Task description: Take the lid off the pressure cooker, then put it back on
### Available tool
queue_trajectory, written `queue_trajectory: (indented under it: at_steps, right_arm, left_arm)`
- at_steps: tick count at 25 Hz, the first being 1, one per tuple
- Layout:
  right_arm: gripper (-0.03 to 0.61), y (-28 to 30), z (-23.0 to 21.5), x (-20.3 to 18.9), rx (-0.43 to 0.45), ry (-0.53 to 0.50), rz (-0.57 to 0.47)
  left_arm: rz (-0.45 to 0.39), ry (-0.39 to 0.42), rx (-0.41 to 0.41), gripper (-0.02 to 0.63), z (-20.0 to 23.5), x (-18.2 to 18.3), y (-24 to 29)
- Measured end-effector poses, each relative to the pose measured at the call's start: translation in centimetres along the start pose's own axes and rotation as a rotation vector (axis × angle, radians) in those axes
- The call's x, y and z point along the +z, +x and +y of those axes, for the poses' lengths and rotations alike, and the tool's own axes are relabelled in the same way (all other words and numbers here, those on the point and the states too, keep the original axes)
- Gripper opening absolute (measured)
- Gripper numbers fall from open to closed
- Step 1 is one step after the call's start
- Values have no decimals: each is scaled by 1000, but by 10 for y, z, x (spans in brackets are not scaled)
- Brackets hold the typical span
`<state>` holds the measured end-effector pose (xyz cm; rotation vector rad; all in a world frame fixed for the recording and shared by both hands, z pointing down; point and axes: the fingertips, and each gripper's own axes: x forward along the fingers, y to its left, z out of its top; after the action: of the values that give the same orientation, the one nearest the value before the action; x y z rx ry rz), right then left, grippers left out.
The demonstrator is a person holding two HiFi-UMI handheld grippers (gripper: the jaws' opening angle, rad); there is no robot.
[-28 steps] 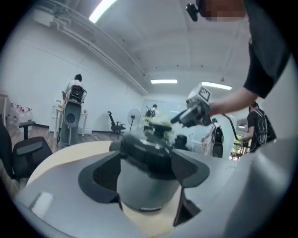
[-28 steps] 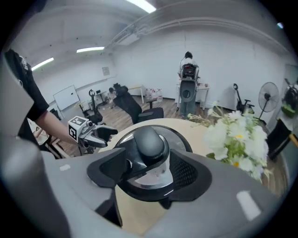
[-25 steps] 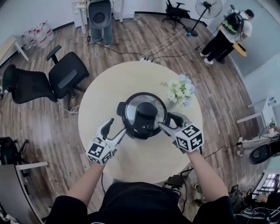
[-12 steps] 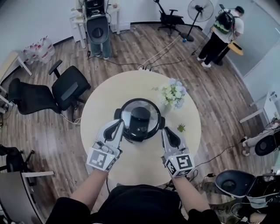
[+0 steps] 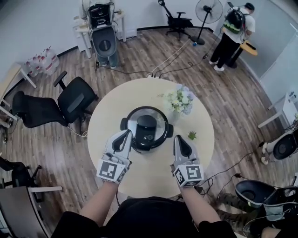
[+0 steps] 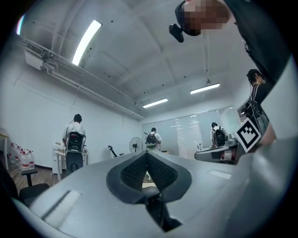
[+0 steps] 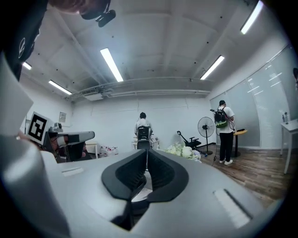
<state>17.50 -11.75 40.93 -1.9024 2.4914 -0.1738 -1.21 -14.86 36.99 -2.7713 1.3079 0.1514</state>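
The pressure cooker (image 5: 146, 128) stands in the middle of the round table (image 5: 107, 121), its black lid (image 5: 146, 125) seated on the pot. My left gripper (image 5: 126, 135) hovers just left of the cooker's near side, and its jaws are shut with nothing between them. My right gripper (image 5: 179, 139) is at the near right of the cooker, also shut and empty. Neither touches the cooker. In the left gripper view (image 6: 146, 155) and the right gripper view (image 7: 146, 155) the closed jaws point level across the room, and the cooker is hidden below them.
A bunch of white flowers (image 5: 180, 100) stands behind and right of the cooker, and a small green sprig (image 5: 192, 135) lies beside my right gripper. Black office chairs (image 5: 74, 95) stand left of the table. A person (image 5: 233, 30) and a fan (image 5: 208, 9) are far right.
Both grippers stood open at the cooker's sides a second ago. They have closed with nothing in them, risen and drawn back toward me. The lid has stayed on the pot.
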Motion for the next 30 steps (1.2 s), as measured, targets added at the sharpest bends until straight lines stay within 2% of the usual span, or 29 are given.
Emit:
queue_trajectory:
  at_steps: [2, 8, 14, 20, 30]
  right_arm:
    - [14, 1, -6, 3, -7, 18, -2]
    - [12, 17, -4, 12, 17, -36, -4]
    - [6, 37, -4, 17, 15, -50, 25]
    - [6, 35, -4, 25, 10, -83, 1]
    - [6, 5, -39, 14, -39, -101, 22]
  left_arm:
    - [5, 3, 5, 0, 1, 1, -1]
    - [18, -22, 57, 0, 20, -4, -4]
    - [19, -9, 71, 0, 30, 4, 7]
    - [7, -16, 83, 0, 34, 10, 5]
    - [4, -19, 112, 0, 44, 6, -20]
